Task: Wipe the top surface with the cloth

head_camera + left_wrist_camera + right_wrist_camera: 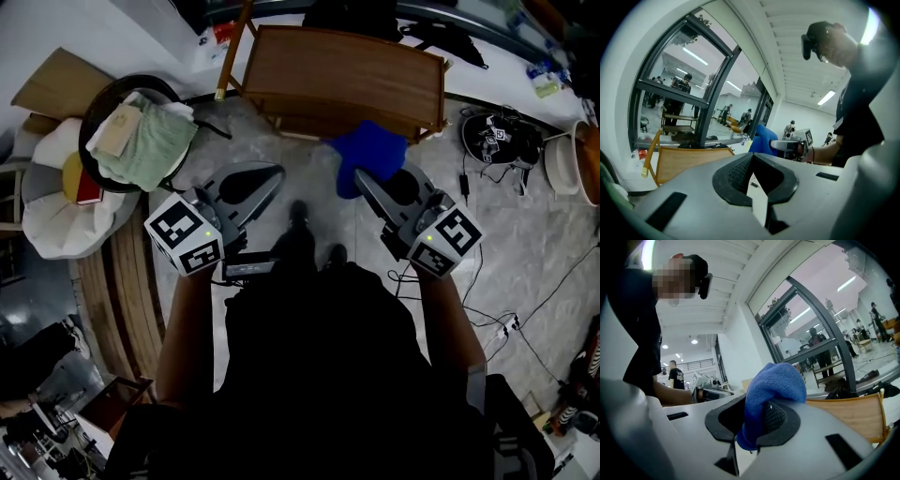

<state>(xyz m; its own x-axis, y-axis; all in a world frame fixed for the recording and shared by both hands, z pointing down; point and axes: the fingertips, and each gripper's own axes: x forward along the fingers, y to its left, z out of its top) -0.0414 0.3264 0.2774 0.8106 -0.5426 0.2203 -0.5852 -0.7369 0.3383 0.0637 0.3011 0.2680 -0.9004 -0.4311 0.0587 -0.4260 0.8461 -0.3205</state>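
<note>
Grips a blue cloth point(776, 380) in the right gripper point(754, 427), with the fingers point(776, 416) clamped on one fold so that the rest bunches up and droops over their tips. Holds the left gripper point(752, 159) alongside, well apart from the right one, its fingers point(736, 173) pressed together tip to tip with nothing between them. Points both grippers forward and a little inward, marker cubes point(185, 234) nearest the body.

Faces a wooden table point(347, 75) standing just ahead of both pairs of fingers, with its top spread across the view beyond them. Carries the cloth directly in front of the right fingers, at the near edge of that table. From above it overlaps the edge, though contact with the top cannot be judged from there. From the left gripper view, shows the same blue bundle beyond and to the right of the left fingers, raised above the line of the table top.

Off to the left of the left fingers, takes in a dark round basin point(112, 94) on the floor, with a pale green towel point(150, 141) heaped inside it. To the right of the right fingers, takes in thin cables point(553, 281) trailing across the grey floor point(525, 216), well apart from the cloth.
</note>
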